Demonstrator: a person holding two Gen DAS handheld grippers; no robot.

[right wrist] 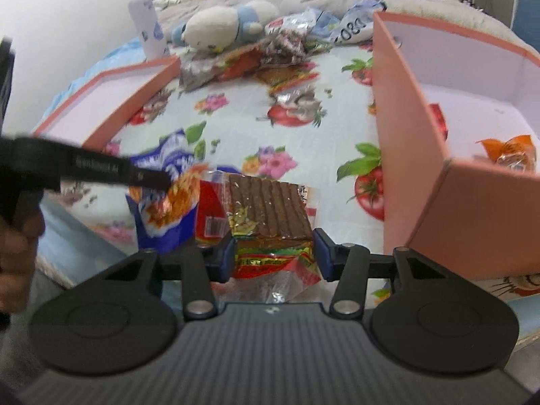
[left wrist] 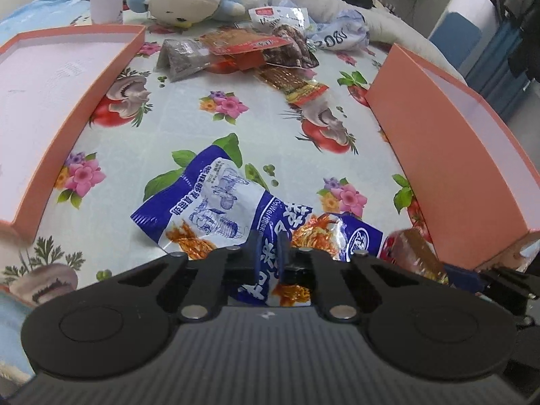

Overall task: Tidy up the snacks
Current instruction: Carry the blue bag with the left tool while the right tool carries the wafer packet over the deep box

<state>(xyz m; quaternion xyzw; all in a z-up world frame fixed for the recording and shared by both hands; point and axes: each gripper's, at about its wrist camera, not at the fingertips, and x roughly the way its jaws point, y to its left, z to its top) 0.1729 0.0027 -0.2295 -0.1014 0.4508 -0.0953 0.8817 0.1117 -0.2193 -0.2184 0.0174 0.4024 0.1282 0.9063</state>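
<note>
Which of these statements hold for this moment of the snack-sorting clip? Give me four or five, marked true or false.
1. The left gripper is shut on the blue snack packet. True.
2. The right gripper is clamped on a plush toy. False: its pads press on the brown-and-red snack packet; the plush toy lies at the far end.
3. The left orange box is full of snacks. False: no snacks show inside it.
4. An orange packet already lies in the right orange box. True.
5. A heap of packets remains unsorted between the boxes. True.
</note>
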